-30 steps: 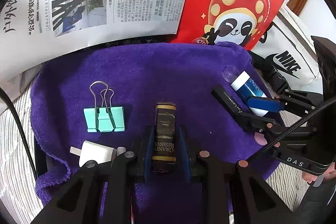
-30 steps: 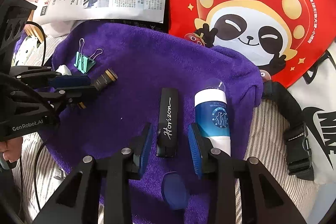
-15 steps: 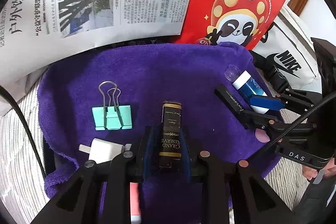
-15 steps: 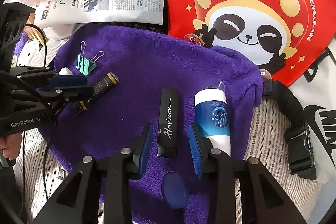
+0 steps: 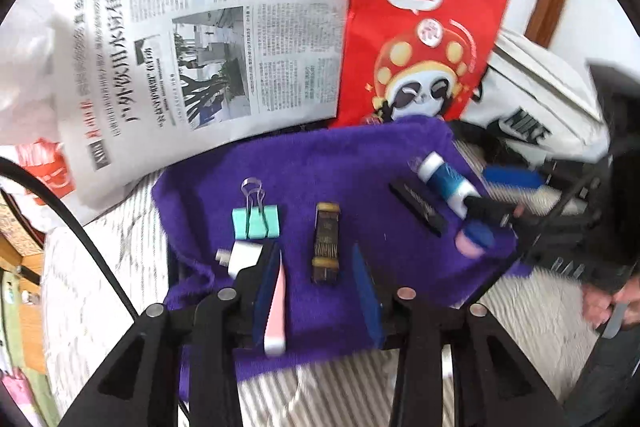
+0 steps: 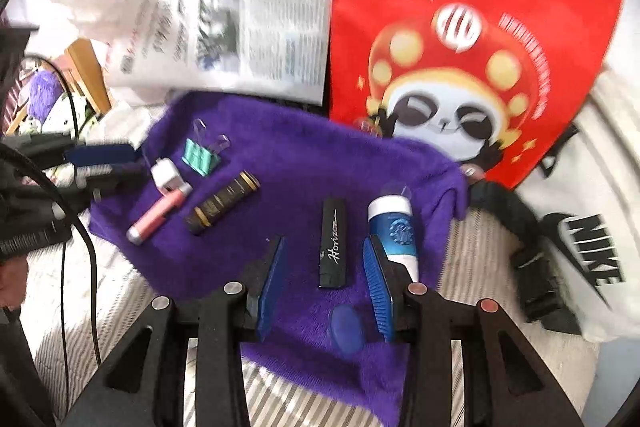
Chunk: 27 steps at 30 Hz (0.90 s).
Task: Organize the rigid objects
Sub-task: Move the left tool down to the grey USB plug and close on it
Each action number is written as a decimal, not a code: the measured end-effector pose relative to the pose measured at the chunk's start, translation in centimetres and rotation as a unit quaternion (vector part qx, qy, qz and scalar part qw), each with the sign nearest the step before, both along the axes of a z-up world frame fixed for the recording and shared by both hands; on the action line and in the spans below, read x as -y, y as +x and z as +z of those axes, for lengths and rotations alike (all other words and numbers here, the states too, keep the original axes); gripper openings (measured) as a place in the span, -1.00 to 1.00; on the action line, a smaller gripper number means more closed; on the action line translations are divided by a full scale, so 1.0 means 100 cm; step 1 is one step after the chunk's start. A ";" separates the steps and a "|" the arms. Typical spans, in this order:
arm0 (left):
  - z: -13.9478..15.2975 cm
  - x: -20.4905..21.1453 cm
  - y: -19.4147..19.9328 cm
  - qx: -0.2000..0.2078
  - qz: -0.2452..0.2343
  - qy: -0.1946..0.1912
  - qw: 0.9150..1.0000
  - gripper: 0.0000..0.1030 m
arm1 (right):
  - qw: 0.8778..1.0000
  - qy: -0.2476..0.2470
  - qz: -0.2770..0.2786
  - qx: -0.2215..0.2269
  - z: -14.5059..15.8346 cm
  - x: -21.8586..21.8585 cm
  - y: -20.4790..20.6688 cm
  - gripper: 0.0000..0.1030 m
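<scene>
Spreading as they lift, both sets of fingers stand apart with nothing pressed between them; each has an object lying in the gap on the purple towel (image 5: 360,163), untouched.

Seen from the left wrist, going left to right: a mint binder clip (image 5: 256,221) at ten o'clock of the left gripper (image 5: 318,291), a white plug adapter (image 5: 244,257) just beside its left finger, a pink tube (image 5: 277,311) alongside that finger, then the dark gold-banded tube (image 5: 326,243) between the pads, lying straight toward twelve o'clock. Farther right lie the black Horizon stick (image 5: 418,203) and the blue-and-white bottle (image 5: 446,179).

From the right wrist, the right gripper (image 6: 326,283) straddles the Horizon stick (image 6: 334,243), with the bottle (image 6: 394,233) at one o'clock, touching or nearly touching the right finger, and a blue cap (image 6: 346,329) near six o'clock.

The step looks like letting go after lining the items up. To do it well, I would clear the fingers straight upward, wide enough not to drag either stick or nudge the bottle, which could roll on the soft pile. The row reads roughly parallel, though the gold-banded tube sits angled in the right view.
</scene>
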<state>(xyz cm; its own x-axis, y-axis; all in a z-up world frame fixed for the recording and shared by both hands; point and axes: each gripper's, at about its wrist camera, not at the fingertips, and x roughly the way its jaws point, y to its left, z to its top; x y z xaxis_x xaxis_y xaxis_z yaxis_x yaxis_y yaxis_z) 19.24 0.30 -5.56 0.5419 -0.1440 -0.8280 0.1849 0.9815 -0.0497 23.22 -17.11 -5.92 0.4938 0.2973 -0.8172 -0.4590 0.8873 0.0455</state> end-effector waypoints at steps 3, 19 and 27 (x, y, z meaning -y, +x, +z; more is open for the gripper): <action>0.001 0.002 -0.022 0.002 -0.002 0.001 1.000 -0.30 | 1.000 0.013 -0.012 0.012 0.009 0.010 -0.025 -0.08; -0.060 0.020 -0.102 -0.041 -0.009 -0.035 0.999 -0.29 | 0.994 0.040 -0.097 0.031 -0.005 0.053 -0.153 -0.07; -0.074 0.037 -0.102 -0.027 -0.031 0.006 0.999 -0.29 | 0.989 0.079 -0.128 0.007 -0.020 0.077 -0.181 -0.05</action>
<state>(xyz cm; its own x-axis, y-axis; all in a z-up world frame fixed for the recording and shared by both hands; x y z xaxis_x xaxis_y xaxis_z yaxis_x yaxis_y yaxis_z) 9.06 -3.39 -13.00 0.4871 -0.1654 -0.8575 0.2427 0.9689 -0.0491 5.13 -24.86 -7.91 0.5798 0.2842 -0.7636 -0.2222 0.9568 0.1874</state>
